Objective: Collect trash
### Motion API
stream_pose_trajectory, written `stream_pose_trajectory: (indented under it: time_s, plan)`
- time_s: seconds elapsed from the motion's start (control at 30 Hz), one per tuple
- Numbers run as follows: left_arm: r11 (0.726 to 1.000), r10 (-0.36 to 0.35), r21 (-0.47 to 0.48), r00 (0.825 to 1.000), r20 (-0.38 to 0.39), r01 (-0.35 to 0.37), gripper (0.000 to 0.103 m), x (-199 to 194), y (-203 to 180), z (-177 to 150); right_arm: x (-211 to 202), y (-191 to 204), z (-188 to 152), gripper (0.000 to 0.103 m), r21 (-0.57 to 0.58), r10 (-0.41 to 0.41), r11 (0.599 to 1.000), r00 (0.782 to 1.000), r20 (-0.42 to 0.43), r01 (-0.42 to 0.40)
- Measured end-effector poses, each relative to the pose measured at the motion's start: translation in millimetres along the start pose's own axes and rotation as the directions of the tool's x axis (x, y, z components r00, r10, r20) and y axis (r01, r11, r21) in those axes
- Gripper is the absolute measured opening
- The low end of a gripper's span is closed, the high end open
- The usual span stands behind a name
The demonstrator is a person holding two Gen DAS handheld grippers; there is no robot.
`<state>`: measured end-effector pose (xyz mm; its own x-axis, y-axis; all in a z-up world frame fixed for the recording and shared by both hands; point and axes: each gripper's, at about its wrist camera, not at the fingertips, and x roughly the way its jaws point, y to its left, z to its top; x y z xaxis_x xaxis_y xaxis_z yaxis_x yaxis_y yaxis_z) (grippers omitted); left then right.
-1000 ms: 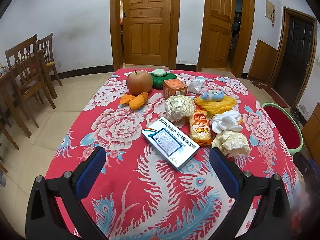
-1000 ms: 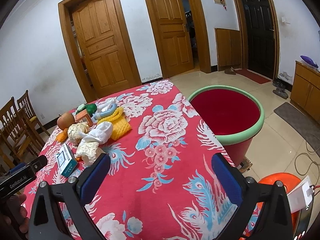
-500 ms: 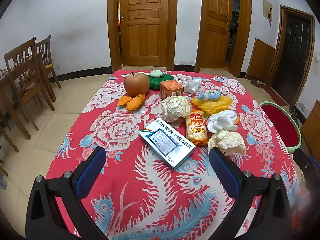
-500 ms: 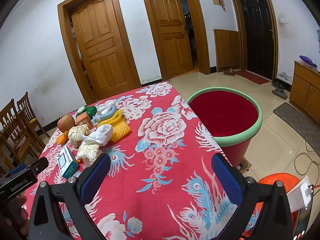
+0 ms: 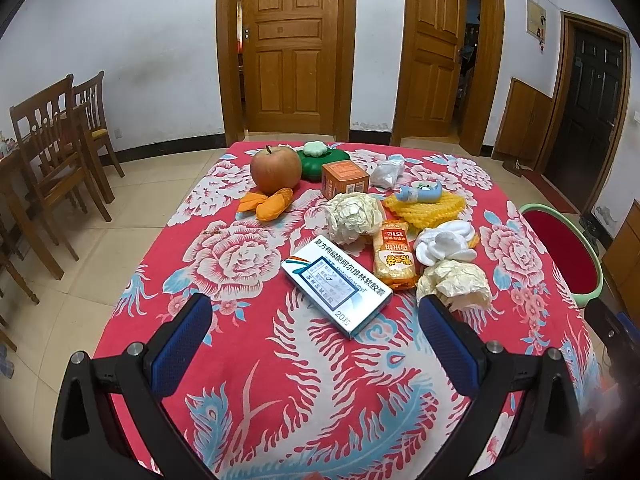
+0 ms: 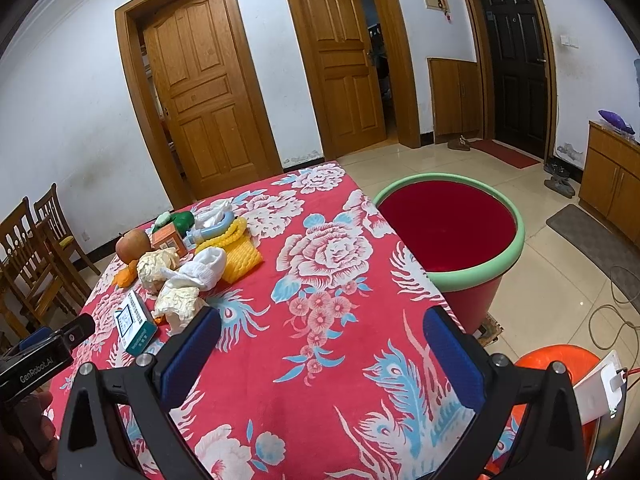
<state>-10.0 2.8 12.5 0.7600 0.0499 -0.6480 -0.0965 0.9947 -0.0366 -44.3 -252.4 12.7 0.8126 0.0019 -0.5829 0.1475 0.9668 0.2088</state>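
A: Trash lies in a cluster on the far half of the table (image 5: 248, 364): 2 crumpled paper balls, one near (image 5: 456, 286) and one far (image 5: 352, 218), a white wad of tissue (image 5: 442, 244), a snack packet (image 5: 394, 258) and a flat medicine box (image 5: 336, 286). Where do the grippers stand?

B: The left gripper (image 5: 316, 344) is spread wide with nothing between its blue pads, low over the cloth and just short of the medicine box. The right gripper (image 6: 320, 344) is equally wide and empty, above bare cloth, with the red bin (image 6: 460, 276) beside the table edge ahead of it.

A: How should the pieces handle?

B: Judged by look, the paper balls and tissue are very light and soft; they should crush between the pads, so a bite across the middle of the bulk suits them. The snack packet seems thin and slick, likely to slide unless pinched at a crimped end. The medicine box is stiff but lies flat, so its 2 long edges are the likely hold.

A: What stays?

B: Probably the apple (image 5: 276, 170), though that is a judgement.
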Motion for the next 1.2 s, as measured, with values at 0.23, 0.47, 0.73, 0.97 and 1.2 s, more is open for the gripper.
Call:
stream_pose_trajectory:
  time_s: [0.23, 0.47, 0.73, 0.97, 1.2]
  plan:
    - [1.000, 0.000, -0.001, 1.000, -0.001, 0.000, 0.101, -0.5, 0.2, -0.4, 0.3, 0.4, -1.1, 0.103, 0.001, 0.000, 1.000, 1.000, 0.000, 0.000]
    - [1.000, 0.001, 0.000, 1.000, -0.001, -0.001, 0.101, -0.7, 0.4, -0.5, 0.0, 0.7, -0.7, 0.103, 0.001, 0.000, 1.000, 1.000, 0.001, 0.000]
    - [1.000, 0.001, -0.001, 1.000, -0.003, -0.001, 0.101, -1.7, 2.3, -1.6, 0.5, 1.0, -1.4, 0.103, 0.001, 0.000, 1.000, 1.000, 0.000, 0.000]
    - [1.000, 0.009, -0.008, 1.000, -0.027, -0.009, 0.101, 3.1, 11.4, -3.7, 2.0, 1.4, -0.7, 0.103, -0.008, 0.008, 1.000, 1.000, -0.011, -0.008]
    - [1.000, 0.011, -0.018, 0.995, -0.098, -0.013, 0.101, 28.2, 20.0, -0.3, 10.7, 10.2, -0.1, 0.103, -0.029, 0.014, 0.999, 0.999, -0.043, -0.015]
